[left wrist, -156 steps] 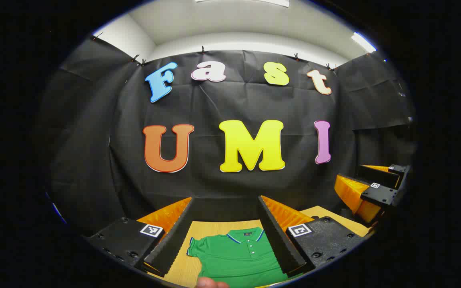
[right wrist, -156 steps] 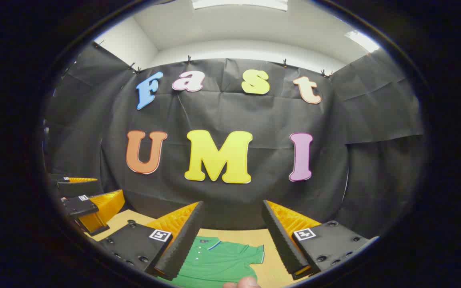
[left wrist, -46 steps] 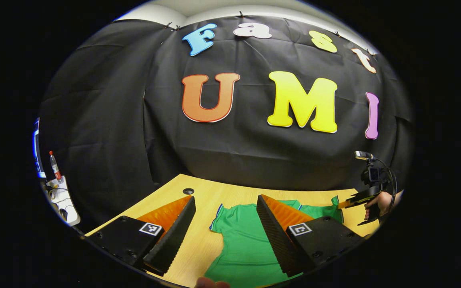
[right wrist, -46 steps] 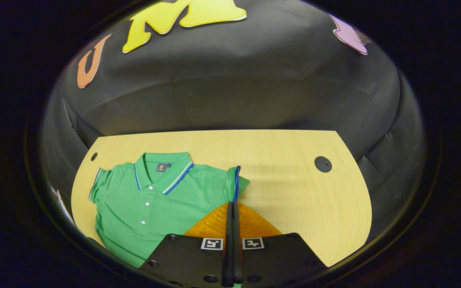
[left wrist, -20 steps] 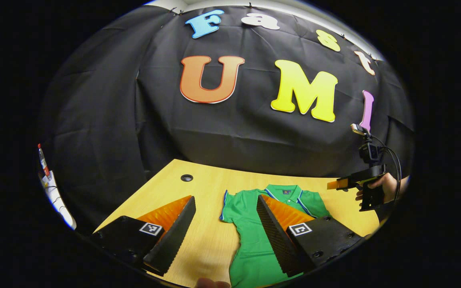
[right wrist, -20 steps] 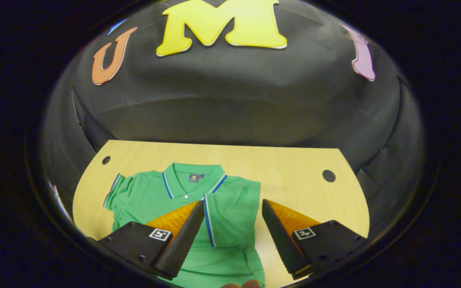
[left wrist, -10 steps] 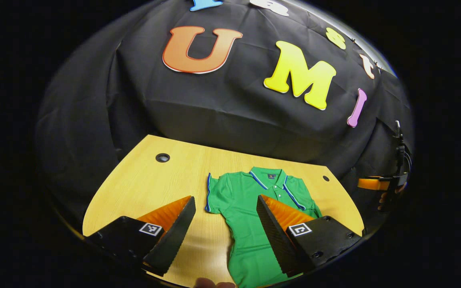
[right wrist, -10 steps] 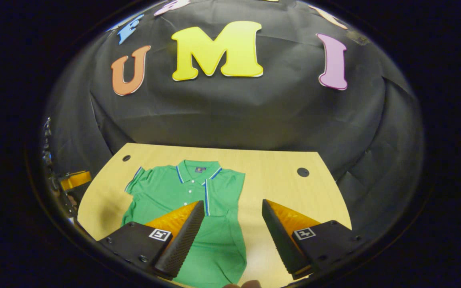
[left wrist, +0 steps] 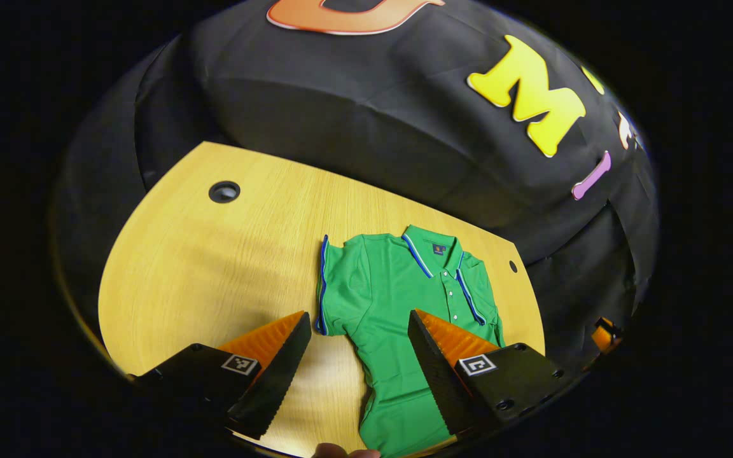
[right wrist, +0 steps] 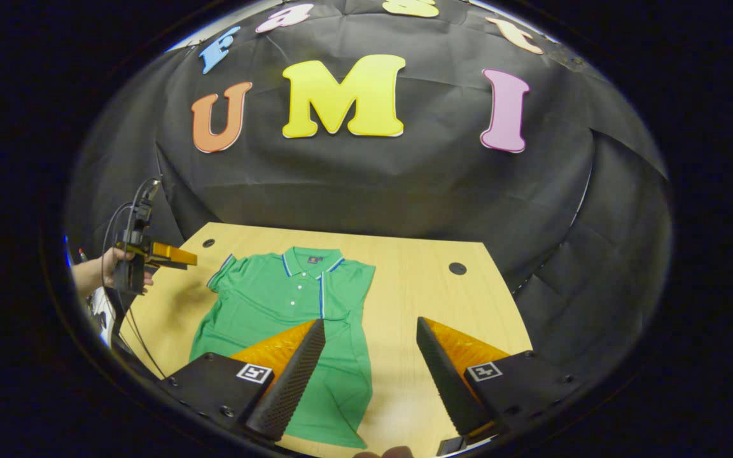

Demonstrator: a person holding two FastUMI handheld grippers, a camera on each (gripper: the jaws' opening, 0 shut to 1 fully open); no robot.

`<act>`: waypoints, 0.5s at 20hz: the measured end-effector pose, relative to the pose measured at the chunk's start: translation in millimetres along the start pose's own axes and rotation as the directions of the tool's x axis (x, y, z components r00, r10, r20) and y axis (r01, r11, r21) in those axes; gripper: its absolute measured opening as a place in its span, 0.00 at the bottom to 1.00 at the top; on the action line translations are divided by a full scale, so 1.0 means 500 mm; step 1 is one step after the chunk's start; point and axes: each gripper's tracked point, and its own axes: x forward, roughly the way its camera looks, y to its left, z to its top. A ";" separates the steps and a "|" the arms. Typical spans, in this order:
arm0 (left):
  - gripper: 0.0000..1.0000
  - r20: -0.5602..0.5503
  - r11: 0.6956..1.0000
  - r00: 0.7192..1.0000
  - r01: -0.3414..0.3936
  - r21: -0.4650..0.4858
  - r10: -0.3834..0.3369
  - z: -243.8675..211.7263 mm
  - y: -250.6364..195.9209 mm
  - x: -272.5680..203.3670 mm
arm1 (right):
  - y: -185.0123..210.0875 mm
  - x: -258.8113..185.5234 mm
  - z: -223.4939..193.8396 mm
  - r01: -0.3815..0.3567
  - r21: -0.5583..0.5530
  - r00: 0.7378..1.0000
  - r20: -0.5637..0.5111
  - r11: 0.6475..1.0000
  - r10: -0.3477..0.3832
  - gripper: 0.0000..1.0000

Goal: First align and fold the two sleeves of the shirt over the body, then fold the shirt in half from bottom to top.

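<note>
A green polo shirt with blue-trimmed collar lies flat on the wooden table. Its right sleeve is folded over the body, the blue cuff running down the chest. The left sleeve still spreads out sideways. My left gripper is open, raised above the table, with that sleeve's cuff seen between its fingers. In the right gripper view the shirt lies at the left, and a hand holds the left gripper beside its left sleeve. My right gripper is open above the shirt's right edge.
The table has a round cable hole at the far left and a smaller-looking one at the far right. Black cloth walls close the booth behind and at both sides. Bare wood lies to the right of the shirt.
My right gripper let go of the right sleeve, now folded over the body, and drew back and up. My left gripper tipped down and moved in over the left sleeve.
</note>
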 end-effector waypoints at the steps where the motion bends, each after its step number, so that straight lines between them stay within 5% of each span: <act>1: 0.99 -0.035 1.000 0.999 -0.018 0.012 0.018 0.001 0.017 0.016 | 0.002 -0.006 -0.012 -0.006 0.015 1.000 -0.013 1.000 0.006 0.95; 10: 0.96 -0.302 0.998 0.952 -0.031 0.059 0.047 -0.010 0.082 0.150 | -0.035 -0.032 -0.106 0.016 0.118 0.995 -0.098 0.993 -0.004 0.95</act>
